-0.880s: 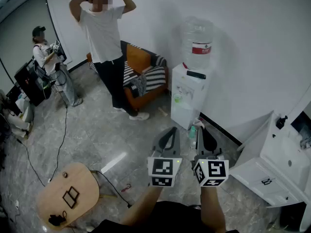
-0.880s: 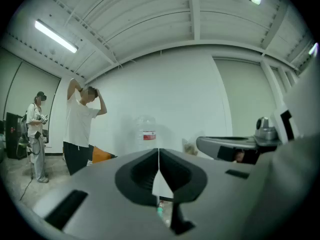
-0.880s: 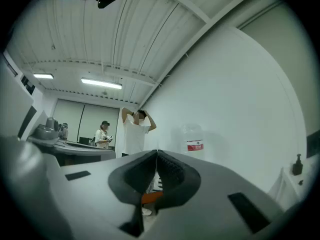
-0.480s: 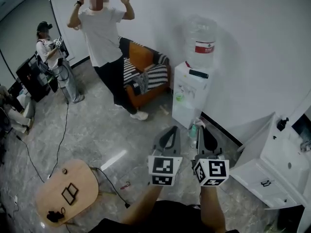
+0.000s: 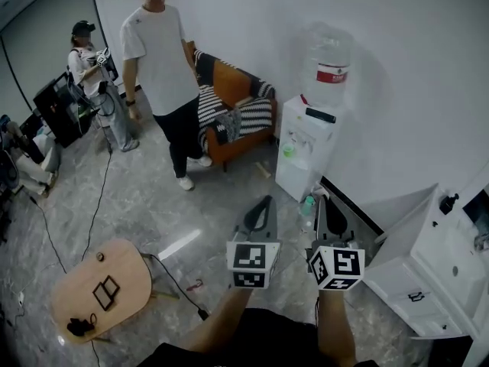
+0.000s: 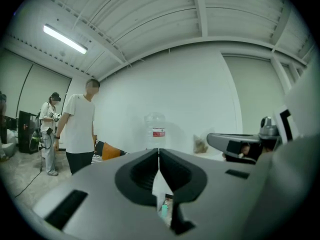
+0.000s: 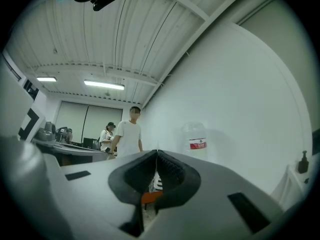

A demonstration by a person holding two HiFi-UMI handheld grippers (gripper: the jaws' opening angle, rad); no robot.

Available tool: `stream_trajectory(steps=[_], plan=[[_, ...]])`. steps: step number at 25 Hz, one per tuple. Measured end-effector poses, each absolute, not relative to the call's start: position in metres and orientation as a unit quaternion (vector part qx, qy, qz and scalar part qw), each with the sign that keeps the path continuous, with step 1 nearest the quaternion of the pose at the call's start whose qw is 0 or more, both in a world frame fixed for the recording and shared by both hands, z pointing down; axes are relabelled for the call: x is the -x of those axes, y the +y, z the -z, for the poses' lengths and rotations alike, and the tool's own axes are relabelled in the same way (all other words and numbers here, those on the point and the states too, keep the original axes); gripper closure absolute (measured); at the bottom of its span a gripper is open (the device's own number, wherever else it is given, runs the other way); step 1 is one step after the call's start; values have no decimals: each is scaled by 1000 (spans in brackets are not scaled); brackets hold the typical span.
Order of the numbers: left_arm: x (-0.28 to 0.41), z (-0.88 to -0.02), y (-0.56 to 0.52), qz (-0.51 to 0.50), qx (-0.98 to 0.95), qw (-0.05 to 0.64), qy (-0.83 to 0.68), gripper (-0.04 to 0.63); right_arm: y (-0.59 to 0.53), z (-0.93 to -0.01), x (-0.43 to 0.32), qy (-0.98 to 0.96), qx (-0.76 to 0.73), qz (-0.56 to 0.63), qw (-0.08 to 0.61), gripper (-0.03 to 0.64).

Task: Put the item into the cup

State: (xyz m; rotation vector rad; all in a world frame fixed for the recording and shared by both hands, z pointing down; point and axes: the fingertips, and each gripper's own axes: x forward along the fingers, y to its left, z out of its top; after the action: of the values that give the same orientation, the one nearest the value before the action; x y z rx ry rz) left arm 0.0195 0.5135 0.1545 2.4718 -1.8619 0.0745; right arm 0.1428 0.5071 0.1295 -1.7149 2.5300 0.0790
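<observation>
Left hand-held gripper [image 5: 267,200] and right hand-held gripper [image 5: 320,198], closed empty, half-hide a green bottle [image 5: 307,203].

place: office lounge | cues: water dispenser [image 5: 304,153], orange sofa [image 5: 228,90], grey tiled floor [image 5: 137,212]

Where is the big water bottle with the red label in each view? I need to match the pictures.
Head view: water bottle at upper right, atop the white dispenser.
Left gripper view: water bottle at centre, just above mid-height.
Right gripper view: water bottle right of centre.
Shared landmark: the person in the white T-shirt stands left of the bottle in all three views.
</observation>
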Motion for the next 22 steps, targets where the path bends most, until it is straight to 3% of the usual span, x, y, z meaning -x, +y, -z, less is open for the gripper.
stream_trajectory(steps=[12,22], plan=[[-20,-165,449,-19,-797,21,-603,581,442,-141,-158,821,569,-32,39,606],[16,-195,248,-50,-806,31,-589,581,248,-168,-118,815,578,-10,48,606]])
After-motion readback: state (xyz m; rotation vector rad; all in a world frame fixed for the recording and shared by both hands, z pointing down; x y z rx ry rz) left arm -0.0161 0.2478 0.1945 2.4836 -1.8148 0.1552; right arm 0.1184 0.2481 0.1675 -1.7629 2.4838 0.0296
